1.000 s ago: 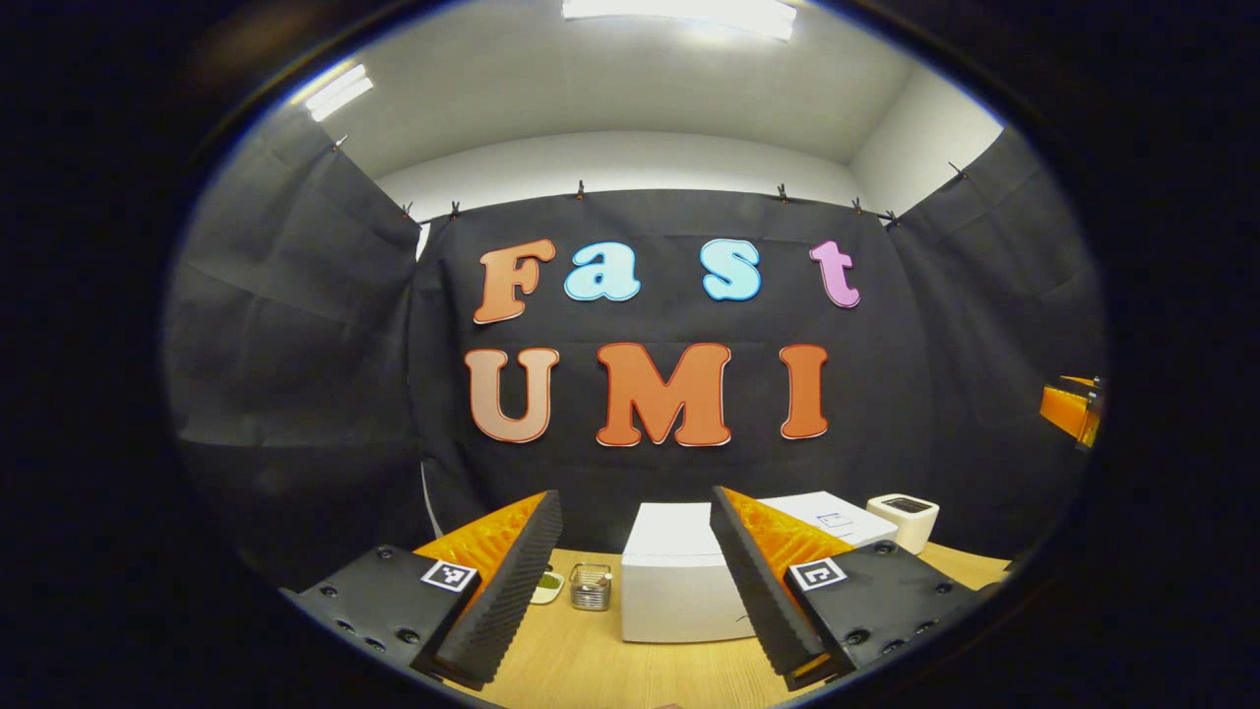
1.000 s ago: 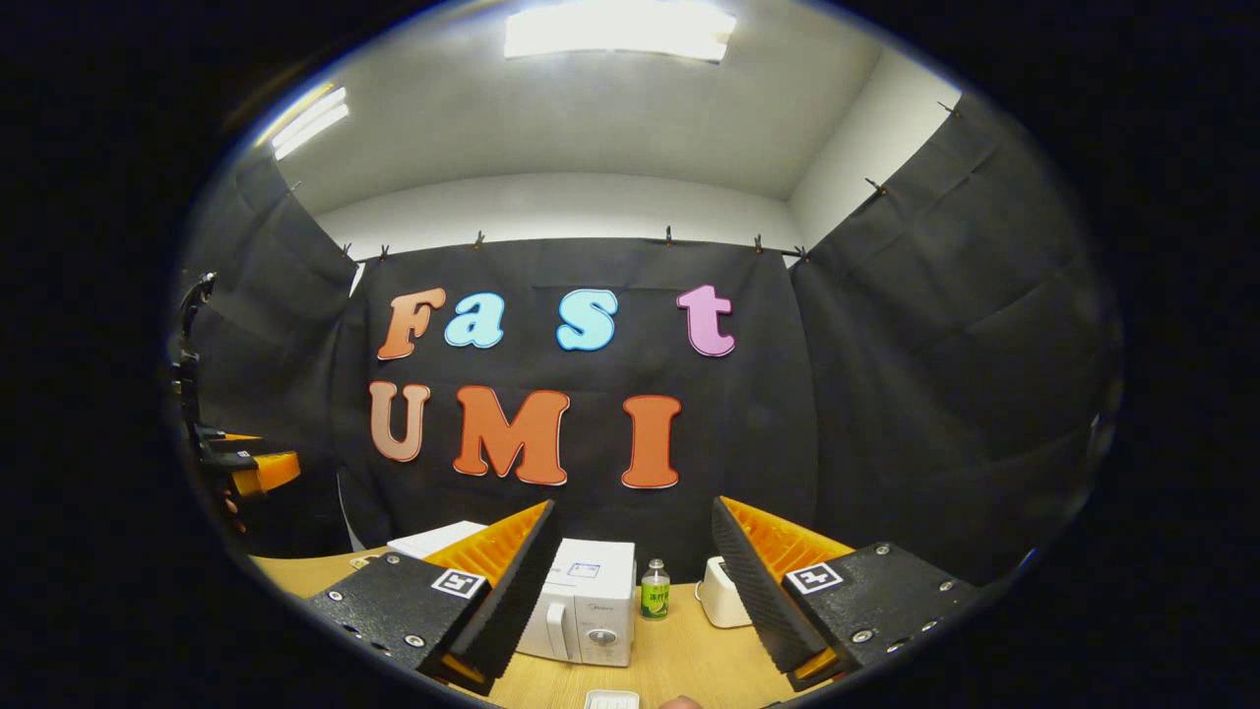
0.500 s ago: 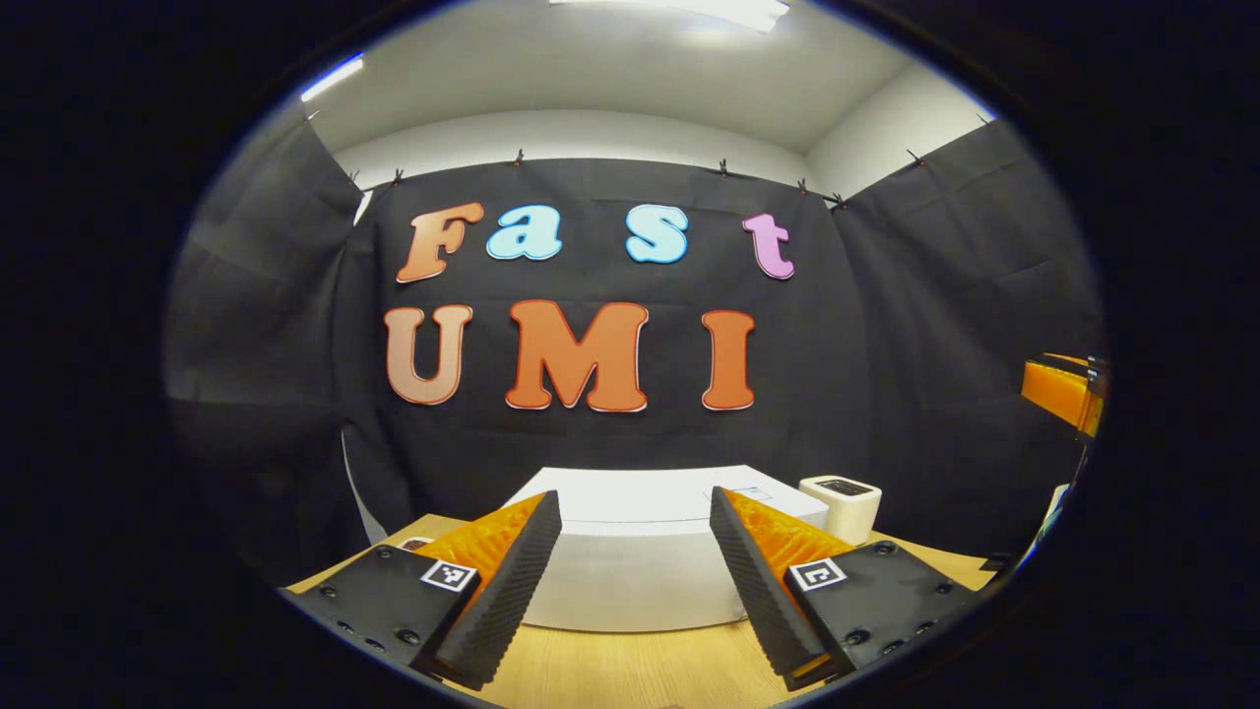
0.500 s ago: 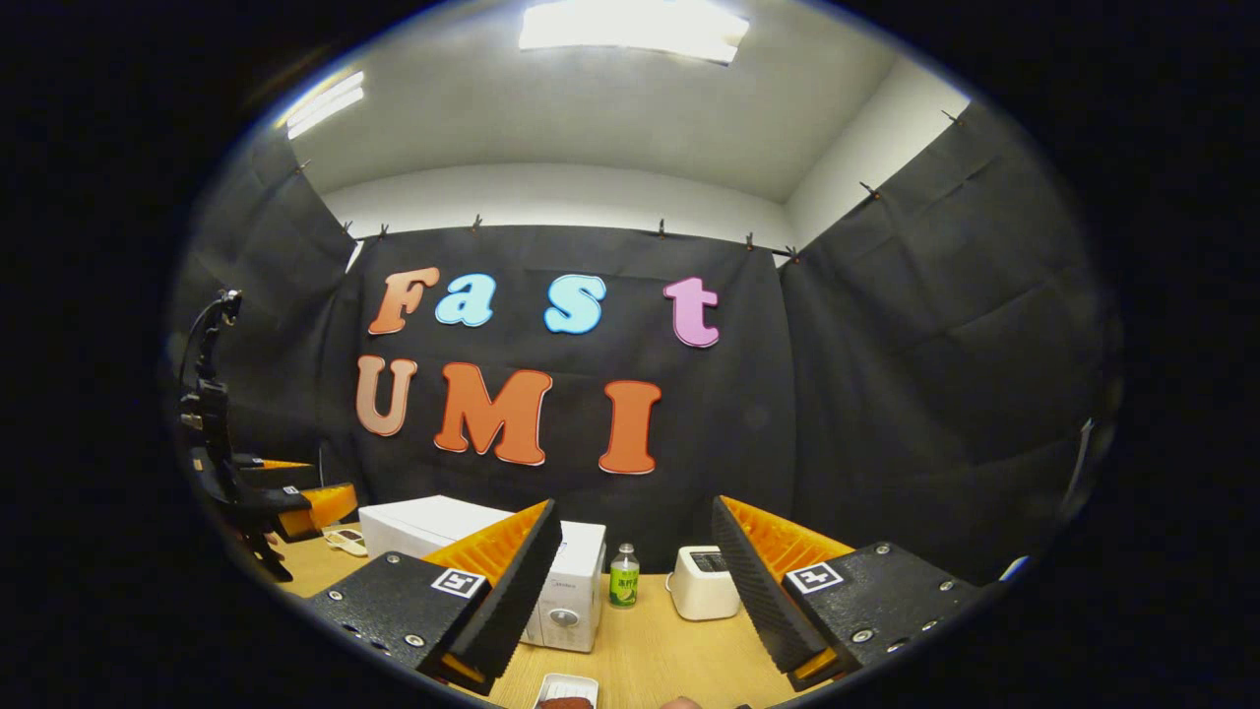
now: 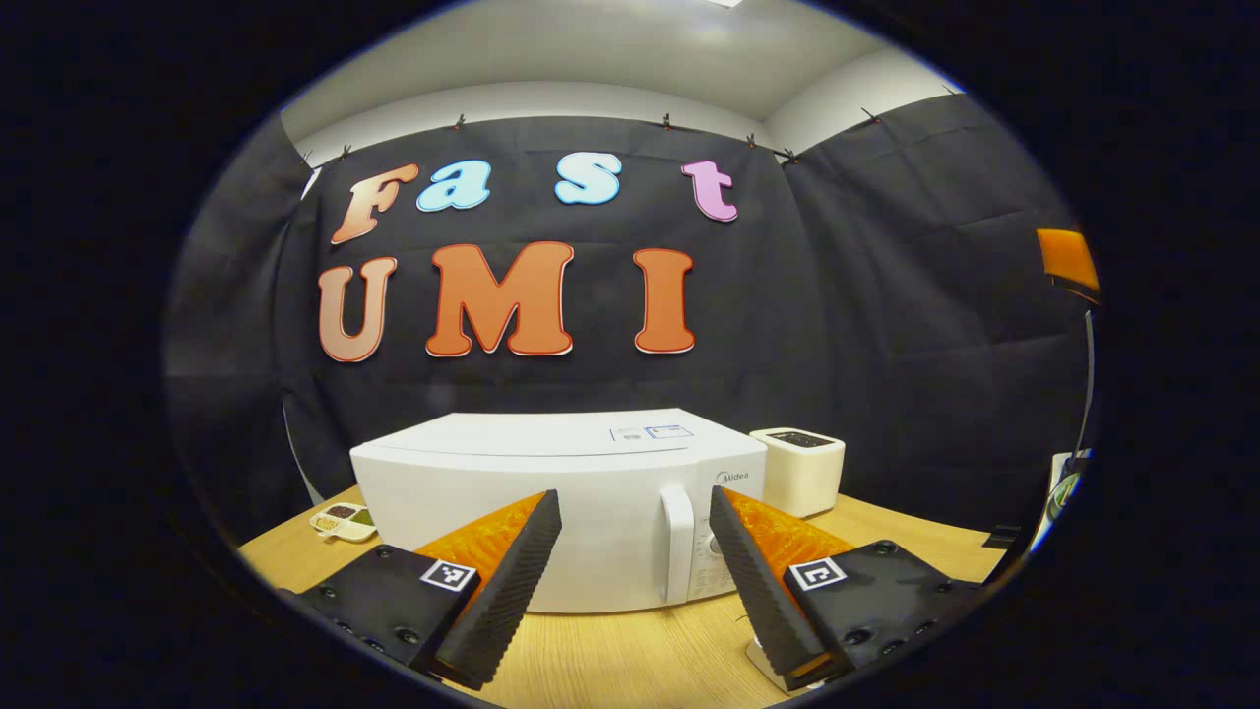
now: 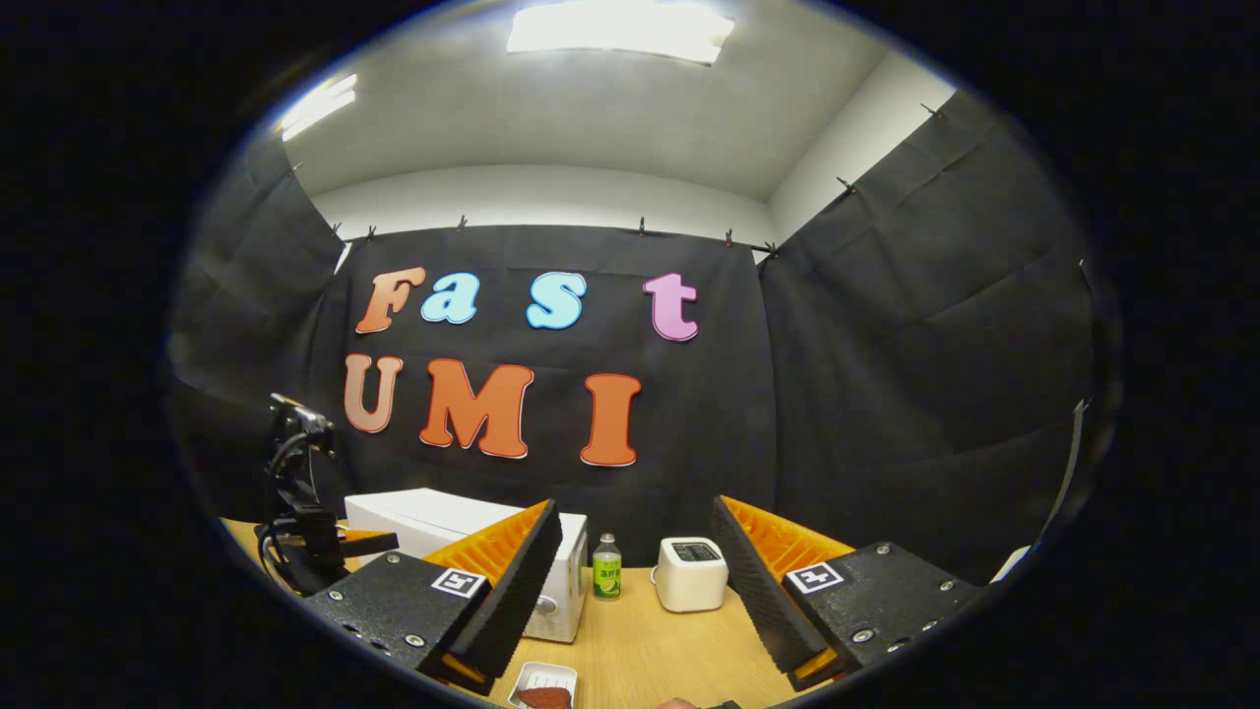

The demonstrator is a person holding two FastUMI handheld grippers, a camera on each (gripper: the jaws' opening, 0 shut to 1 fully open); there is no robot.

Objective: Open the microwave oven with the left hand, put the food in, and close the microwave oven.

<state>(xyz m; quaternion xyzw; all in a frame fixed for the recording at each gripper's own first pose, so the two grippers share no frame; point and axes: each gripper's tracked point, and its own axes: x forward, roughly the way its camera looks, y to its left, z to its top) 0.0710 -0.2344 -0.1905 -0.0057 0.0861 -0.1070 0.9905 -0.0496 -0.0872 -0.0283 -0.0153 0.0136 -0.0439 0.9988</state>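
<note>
The white microwave (image 5: 551, 492) stands on the wooden table with its door closed, its vertical handle (image 5: 677, 542) toward the right of the front. My left gripper (image 5: 635, 591) is open just in front of it, the handle showing between the fingers, not touching. In the right gripper view the microwave (image 6: 413, 512) is at the left, partly behind a finger. My right gripper (image 6: 635, 591) is open and holds nothing. Below it a small white tray with reddish-brown food (image 6: 541, 689) lies on the table. The left gripper (image 6: 305, 537) shows farther off beside the microwave.
A small white box-shaped appliance (image 5: 797, 468) stands right of the microwave, and a green-labelled bottle (image 6: 606, 568) between them. A little dish with condiments (image 5: 342, 520) sits at the table's left. Black cloth walls enclose the wooden table (image 6: 640, 645).
My left gripper has come down and closer to the microwave, whose front and handle now face it. The right gripper has shifted a little, bringing the food tray more into view.
</note>
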